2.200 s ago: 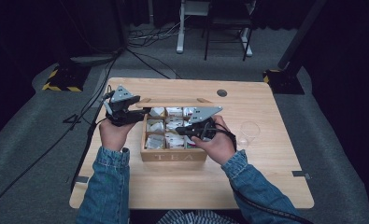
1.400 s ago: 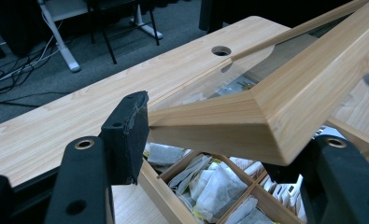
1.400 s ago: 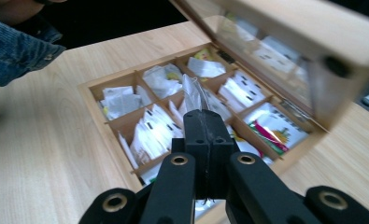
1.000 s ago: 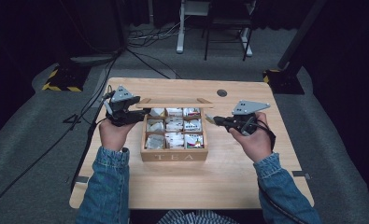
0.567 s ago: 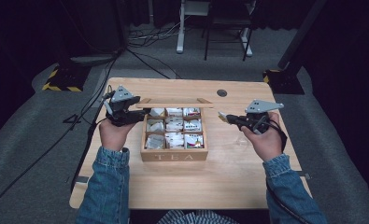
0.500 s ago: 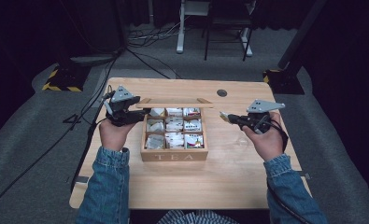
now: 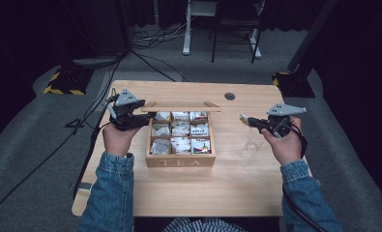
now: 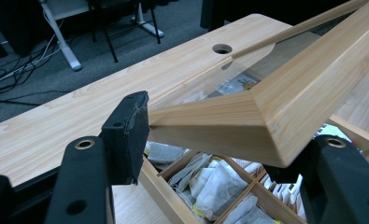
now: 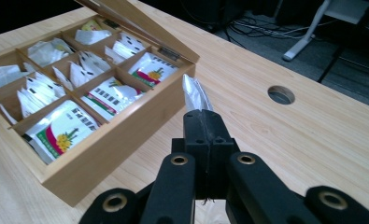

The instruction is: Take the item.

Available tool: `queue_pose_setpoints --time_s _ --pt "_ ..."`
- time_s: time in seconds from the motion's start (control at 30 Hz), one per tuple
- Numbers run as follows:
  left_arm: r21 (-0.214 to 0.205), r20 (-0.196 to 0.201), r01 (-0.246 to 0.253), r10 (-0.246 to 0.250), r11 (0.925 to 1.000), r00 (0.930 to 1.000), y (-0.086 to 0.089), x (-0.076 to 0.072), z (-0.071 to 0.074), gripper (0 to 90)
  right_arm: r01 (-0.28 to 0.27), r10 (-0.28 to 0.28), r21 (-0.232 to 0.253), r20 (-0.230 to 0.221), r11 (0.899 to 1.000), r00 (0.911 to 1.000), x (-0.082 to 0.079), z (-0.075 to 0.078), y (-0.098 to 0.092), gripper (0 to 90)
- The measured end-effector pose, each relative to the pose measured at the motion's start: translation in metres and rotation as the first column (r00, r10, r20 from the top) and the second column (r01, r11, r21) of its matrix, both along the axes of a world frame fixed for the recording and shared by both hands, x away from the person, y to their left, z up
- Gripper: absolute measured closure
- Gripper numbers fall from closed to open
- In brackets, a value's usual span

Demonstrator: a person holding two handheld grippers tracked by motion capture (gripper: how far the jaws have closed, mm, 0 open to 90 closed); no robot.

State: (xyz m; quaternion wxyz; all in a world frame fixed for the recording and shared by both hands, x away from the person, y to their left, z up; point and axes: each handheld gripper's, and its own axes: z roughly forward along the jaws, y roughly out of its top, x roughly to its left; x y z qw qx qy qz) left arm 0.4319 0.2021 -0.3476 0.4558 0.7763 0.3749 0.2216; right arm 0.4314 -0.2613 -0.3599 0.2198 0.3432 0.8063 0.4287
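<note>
Already the left claw (image 7: 147,115) grips the tea box (image 7: 180,159) lid (image 8: 266,107) open — right claw (image 9: 203,119), frame right, pinches a tea bag (image 9: 195,95) — placing remains.

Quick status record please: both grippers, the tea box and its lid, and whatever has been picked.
left gripper: jaws around the lid's corner, holding it raised
lid: open, wooden frame with clear pane
tea box: on the table, compartments full of tea bags, "TEA" on its front
right gripper: jaws shut on a tea bag, held above the table to the right of the box
glass: clear, below the right gripper; contents cannot be told
</note>
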Motion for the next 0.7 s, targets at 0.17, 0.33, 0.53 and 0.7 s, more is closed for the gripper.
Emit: queue_pose_setpoints --time_s 0.17,0.33,0.53,0.7 --pt "0.0 0.0 -0.001 0.001 1.0 1.0 0.0 0.0 0.0 40.9 0.033 -0.033 0.008 -0.01 0.999 0.9994 0.001 -0.005 -0.009 90.0" --pt "0.0 0.0 -0.001 0.001 1.0 1.0 0.0 0.0 0.0 40.9 0.067 -0.066 0.023 -0.022 0.998 0.9976 0.001 -0.01 -0.02 90.0" --pt "0.003 0.001 -0.004 0.004 1.0 1.0 -0.001 0.0 0.0 40.6 0.103 -0.101 0.038 -0.044 0.994 0.9939 0.002 -0.019 -0.032 90.0" --pt "0.003 0.001 -0.003 0.003 1.0 1.0 -0.001 0.0 0.0 40.6 0.12 -0.118 0.041 -0.051 0.992 0.9917 0.001 -0.024 -0.038 90.0"
